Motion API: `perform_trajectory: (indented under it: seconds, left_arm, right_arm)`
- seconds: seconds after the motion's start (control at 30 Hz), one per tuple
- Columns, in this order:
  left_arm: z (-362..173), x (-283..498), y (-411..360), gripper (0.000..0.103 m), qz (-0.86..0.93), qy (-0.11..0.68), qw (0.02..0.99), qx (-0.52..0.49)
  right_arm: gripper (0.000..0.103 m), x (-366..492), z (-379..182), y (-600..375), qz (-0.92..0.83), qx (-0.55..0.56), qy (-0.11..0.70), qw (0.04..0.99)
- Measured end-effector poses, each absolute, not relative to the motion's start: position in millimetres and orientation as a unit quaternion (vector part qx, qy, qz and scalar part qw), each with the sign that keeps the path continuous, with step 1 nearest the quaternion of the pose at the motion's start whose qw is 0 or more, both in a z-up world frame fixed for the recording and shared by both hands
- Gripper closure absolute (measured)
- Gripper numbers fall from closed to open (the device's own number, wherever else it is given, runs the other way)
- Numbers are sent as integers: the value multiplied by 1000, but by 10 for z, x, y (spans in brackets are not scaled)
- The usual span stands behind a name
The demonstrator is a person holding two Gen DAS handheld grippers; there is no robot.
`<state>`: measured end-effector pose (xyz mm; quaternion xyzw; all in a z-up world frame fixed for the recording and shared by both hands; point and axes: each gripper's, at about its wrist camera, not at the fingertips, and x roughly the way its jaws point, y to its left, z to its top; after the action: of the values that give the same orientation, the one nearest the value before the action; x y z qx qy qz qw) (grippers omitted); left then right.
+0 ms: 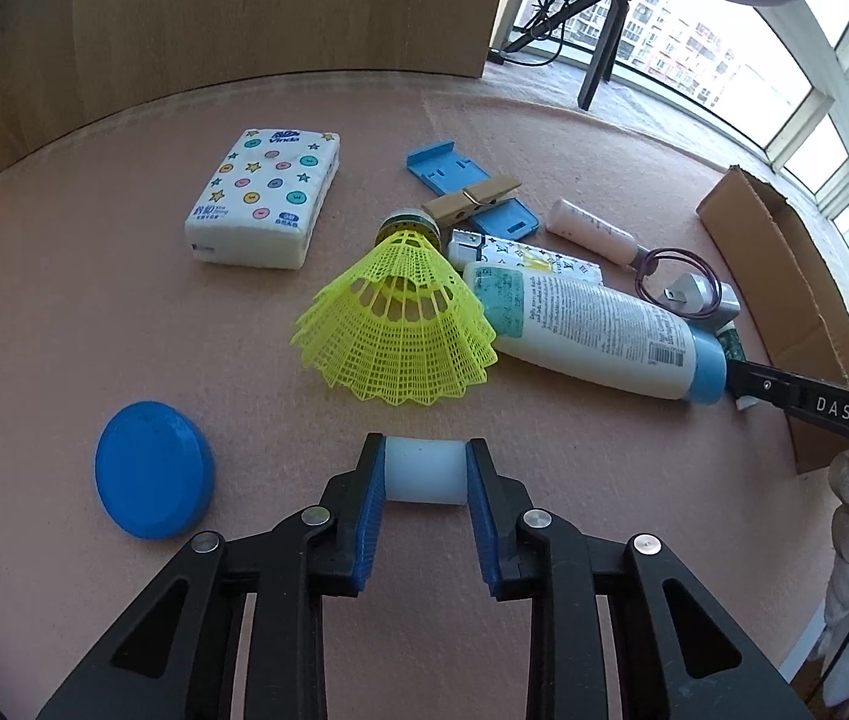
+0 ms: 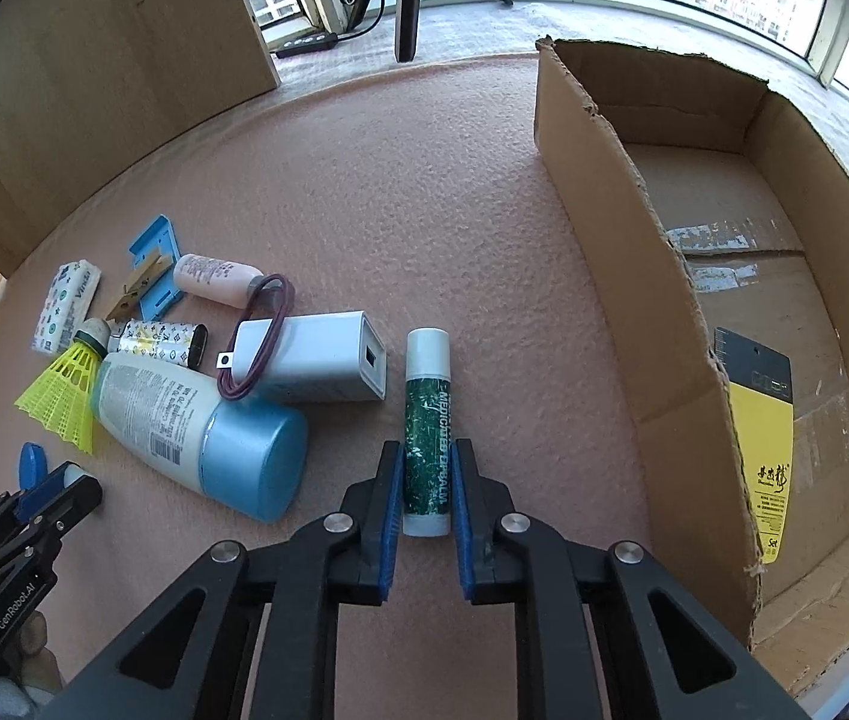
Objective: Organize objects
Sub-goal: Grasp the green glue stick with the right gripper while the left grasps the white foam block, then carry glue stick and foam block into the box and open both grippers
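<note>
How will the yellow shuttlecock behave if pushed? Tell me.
The yellow shuttlecock lies on its side: it would likely roll in an arc. Its open mesh skirt suggests it is very light and flexes when squeezed. It leans against the lotion bottle, which may block it.

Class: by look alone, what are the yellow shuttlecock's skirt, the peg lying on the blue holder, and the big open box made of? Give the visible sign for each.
Shuttlecock skirt: probably plastic, glossy neon yellow moulded mesh.
Peg: apparently bare wood, matt tan halves, with a metal spring at its middle.
Box: corrugated cardboard, dull brown; its torn rim shows ragged edges.
</note>
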<state>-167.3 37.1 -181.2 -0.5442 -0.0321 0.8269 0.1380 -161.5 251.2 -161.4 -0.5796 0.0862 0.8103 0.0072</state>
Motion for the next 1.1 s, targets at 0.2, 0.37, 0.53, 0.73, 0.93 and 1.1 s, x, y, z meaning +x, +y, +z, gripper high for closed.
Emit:
perform_trajectory:
  seconds: [0.2, 0.37, 0.53, 0.73, 0.93, 1.1]
  left_arm:
    - [-1805, -1529, 337, 76, 827, -50, 134, -543]
    - [-1775, -1414, 352, 76, 830, -61, 128, -539]
    - [-1714, -1312, 469, 76, 830, -71, 131, -538]
    - [-1487, -1286, 777, 76, 835, -65, 150, -526]
    - [-1163, -1327, 1340, 76, 841, -49, 196, -502]
    - [-1022, -1412, 1902, 76, 840, -33, 229, -491]
  right_arm:
    - [89, -1399, -1625, 2492, 815, -574, 86, -6]
    - [89, -1242, -1619, 2505, 816, -569, 102, -26]
    - [89, -1094, -1574, 2522, 816, -567, 101, -44]
    - [89, -882, -1347, 2557, 822, -555, 105, -75]
    - [89, -682, -924, 2806, 858, -505, 70, -61]
    - [89, -606, -753, 3237, 871, -484, 70, -31]
